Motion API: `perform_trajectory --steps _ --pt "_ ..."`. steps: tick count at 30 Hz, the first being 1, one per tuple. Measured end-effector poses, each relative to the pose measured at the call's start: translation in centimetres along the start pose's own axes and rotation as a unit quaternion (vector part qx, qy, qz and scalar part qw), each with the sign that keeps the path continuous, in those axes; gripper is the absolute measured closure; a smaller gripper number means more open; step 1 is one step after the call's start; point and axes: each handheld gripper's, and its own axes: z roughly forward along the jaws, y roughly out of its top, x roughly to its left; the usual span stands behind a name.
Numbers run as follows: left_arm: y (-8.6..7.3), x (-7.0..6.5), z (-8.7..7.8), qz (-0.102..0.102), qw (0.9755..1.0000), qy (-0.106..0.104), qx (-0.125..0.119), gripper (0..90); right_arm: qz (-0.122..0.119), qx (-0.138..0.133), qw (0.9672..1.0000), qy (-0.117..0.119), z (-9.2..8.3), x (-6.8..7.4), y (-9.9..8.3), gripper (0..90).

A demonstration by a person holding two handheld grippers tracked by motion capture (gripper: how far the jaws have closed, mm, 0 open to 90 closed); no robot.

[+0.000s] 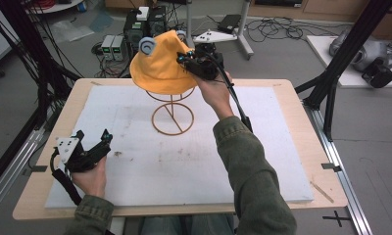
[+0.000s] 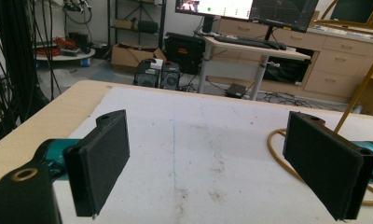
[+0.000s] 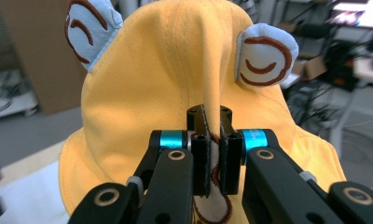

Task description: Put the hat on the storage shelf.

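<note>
So the yellow hat [image 1: 160, 63], the one with little pale blue ears stitched in brown, sits on top of a gold wire stand [image 1: 172, 113] near the far edge of the white mat [image 1: 262, 161]. The right gripper [image 1: 183, 58] has its jaws squeezed together on a pinched fold of the hat's fabric, up at the side of the crown. Over at the near left, the left gripper [image 1: 92, 138] rests low over the mat with its jaws wide apart, nothing between them. Wooden table [image 1: 302, 122] underneath it all.
</note>
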Motion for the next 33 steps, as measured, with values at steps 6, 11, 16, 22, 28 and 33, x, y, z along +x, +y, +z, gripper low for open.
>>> perform_trajectory --steps 6,11,16,22,28,33 --pt "-0.1 0.1 0.0 -0.003 1.0000 0.000 0.002 14.8 -0.006 0.030 0.9995 0.003 0.7 0.6 -0.7 86.9" --pt "0.0 0.0 0.0 -0.005 1.0000 0.000 -0.002 14.8 0.024 0.012 0.9996 0.003 0.3 -0.1 -2.1 86.9" --pt "-0.2 -0.1 0.1 -0.001 1.0000 0.000 0.003 14.8 0.038 0.006 0.9993 0.005 -0.1 -1.0 -3.4 86.6" --pt "-0.3 -0.1 0.1 0.005 1.0000 0.002 0.005 14.8 0.026 -0.001 0.9996 0.012 0.1 -0.9 -3.3 86.5" --pt "-0.4 -0.1 0.2 0.006 0.9999 0.003 0.008 14.8 0.030 -0.009 0.9993 0.022 0.1 -0.9 -3.3 66.3" --pt "-0.4 -0.1 0.2 0.006 1.0000 0.003 0.006 14.8 0.068 -0.028 0.9973 0.001 -0.6 -2.0 -3.2 19.0"
